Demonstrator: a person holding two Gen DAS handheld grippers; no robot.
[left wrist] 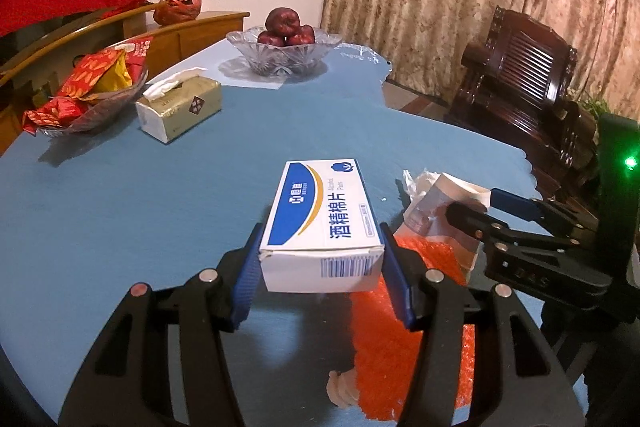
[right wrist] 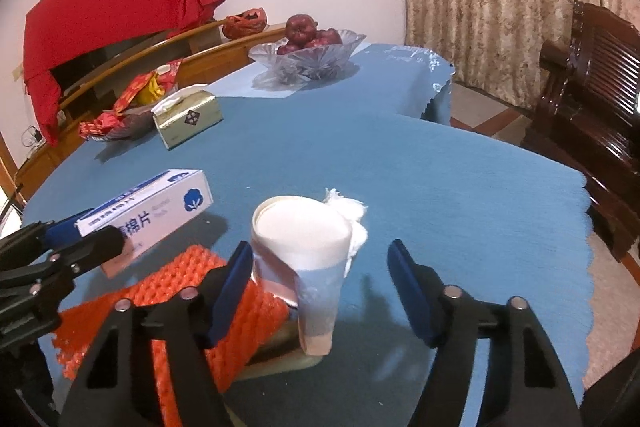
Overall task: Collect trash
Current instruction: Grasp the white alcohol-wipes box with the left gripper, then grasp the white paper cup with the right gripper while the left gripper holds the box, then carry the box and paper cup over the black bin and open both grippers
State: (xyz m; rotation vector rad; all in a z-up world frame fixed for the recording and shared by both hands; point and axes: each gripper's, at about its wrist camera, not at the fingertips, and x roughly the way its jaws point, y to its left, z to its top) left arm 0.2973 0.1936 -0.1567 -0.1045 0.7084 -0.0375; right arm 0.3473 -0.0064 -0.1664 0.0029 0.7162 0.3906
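Observation:
My left gripper (left wrist: pixel 320 227) is shut on a white and blue carton of alcohol pads (left wrist: pixel 320 219), held just above the blue tablecloth (left wrist: pixel 140 207). The carton (right wrist: pixel 152 215) and the left gripper (right wrist: pixel 92 235) also show at the left of the right wrist view. A white paper cup (right wrist: pixel 304 239), tilted, stands between the fingers of my right gripper (right wrist: pixel 318 247). The left pad touches the cup and the right pad stands clear, so the gripper is open. An orange foam net (right wrist: pixel 180 287) lies beside the cup, with a crumpled tissue (right wrist: pixel 348 207) behind it.
A gold tissue box (left wrist: pixel 180 107), a bowl of red snack packets (left wrist: pixel 88 87) and a glass bowl of apples (left wrist: pixel 284 47) stand at the far side. The table's scalloped edge (right wrist: pixel 584 211) runs on the right, with a dark wooden chair (right wrist: pixel 592 99) beyond.

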